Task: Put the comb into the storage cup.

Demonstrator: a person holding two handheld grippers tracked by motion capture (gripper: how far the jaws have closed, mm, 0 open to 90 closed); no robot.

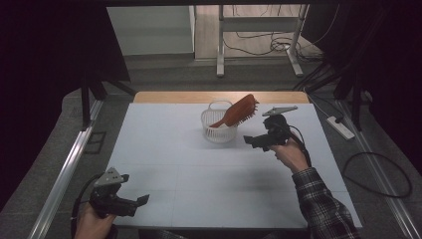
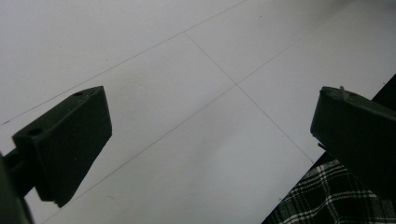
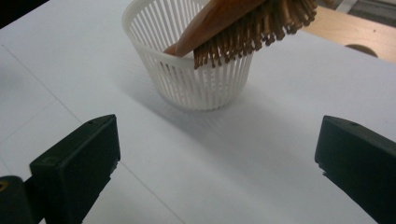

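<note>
The right tool [image 1: 251, 141] is hanging wide open and empty. Just ahead of it, the brush [image 3: 243, 21] is leaning handle-down in the basket [image 3: 187, 79], probably just dropped in. The left tool [image 1: 142, 201] is waiting open, far back.

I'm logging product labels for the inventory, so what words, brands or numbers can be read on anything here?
None can be read: the hairbrush, the white basket, the table and both the left gripper and the right gripper show no lettering, number or sign.
</note>
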